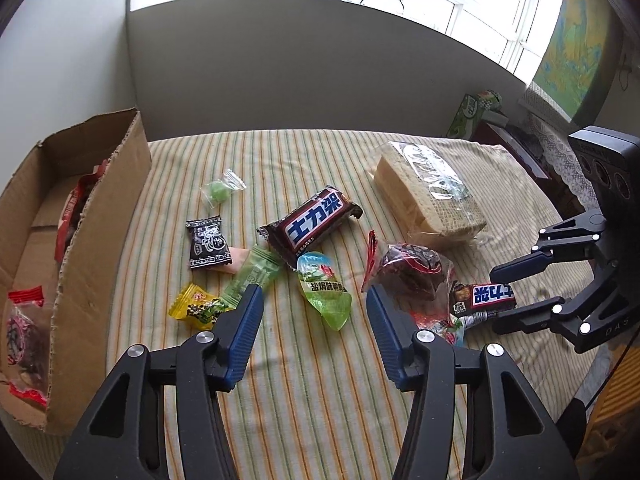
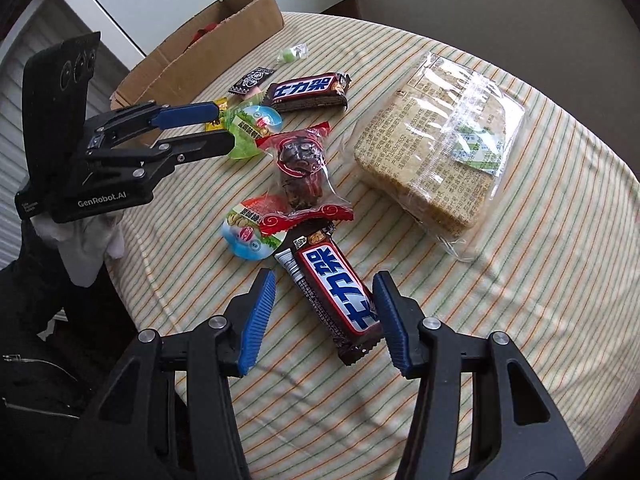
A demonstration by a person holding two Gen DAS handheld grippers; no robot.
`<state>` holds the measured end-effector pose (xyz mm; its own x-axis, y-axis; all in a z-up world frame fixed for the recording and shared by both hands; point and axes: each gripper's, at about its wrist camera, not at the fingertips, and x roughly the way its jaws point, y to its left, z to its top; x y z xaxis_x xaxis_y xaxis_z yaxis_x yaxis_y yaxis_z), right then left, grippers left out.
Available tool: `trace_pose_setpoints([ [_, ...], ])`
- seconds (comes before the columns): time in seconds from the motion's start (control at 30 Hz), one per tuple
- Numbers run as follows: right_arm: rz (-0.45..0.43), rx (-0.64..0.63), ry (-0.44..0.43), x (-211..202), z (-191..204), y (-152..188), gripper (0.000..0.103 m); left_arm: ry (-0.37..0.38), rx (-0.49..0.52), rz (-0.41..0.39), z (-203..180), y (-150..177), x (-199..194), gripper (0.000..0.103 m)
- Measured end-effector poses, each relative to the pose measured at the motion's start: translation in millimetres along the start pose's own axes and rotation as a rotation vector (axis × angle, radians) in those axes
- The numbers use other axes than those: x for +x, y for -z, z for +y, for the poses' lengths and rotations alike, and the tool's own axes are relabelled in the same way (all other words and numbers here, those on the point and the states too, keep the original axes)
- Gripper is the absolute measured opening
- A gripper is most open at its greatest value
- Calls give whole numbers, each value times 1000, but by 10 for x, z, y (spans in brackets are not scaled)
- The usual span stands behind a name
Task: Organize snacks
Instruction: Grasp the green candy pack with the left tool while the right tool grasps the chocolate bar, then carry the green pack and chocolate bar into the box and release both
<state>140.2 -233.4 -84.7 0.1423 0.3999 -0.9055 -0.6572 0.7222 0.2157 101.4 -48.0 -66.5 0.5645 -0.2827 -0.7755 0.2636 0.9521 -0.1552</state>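
Observation:
Snacks lie scattered on a striped tablecloth. My left gripper is open above a green jelly cup; a Snickers bar lies beyond it and a red-wrapped dark snack beside its right finger. My right gripper is open with its fingers on either side of a second Snickers bar, not closed on it. The right gripper also shows in the left wrist view. The left gripper shows in the right wrist view. A cardboard box with red packets inside stands at the left.
A large clear pack of crackers lies at the far right. Small candies lie near the box: black, yellow, green. Another jelly cup sits by the near Snickers. The table edge drops off close to the right gripper.

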Motion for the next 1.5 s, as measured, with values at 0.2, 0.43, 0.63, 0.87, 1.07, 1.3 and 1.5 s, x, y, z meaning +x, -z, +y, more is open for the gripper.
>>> trace_pose_setpoints([
  [0.2, 5, -52, 77, 59, 82, 15, 53, 5, 3, 39, -22, -44, 198, 48],
  [0.43, 22, -75, 121, 136, 126, -3, 44, 0, 14, 59, -57, -66, 311, 33],
  [0.63, 23, -52, 134, 139, 136, -5, 36, 0, 13, 55, -72, -45, 303, 29],
  [0.87, -8, -6, 138, 41, 88, 56, 31, 3, 4, 32, -30, -19, 196, 25],
  [1.07, -68, 44, 145, -204, 75, 106, 31, 22, 5, -24, -35, -10, -10, 25],
  [1.3, -145, 76, 161, -585, 108, 99, 30, 41, -23, -83, 20, -34, -226, 25],
  [1.5, -212, 65, 150, -787, 235, -101, 30, 30, -59, -164, 190, -32, -527, 25],
])
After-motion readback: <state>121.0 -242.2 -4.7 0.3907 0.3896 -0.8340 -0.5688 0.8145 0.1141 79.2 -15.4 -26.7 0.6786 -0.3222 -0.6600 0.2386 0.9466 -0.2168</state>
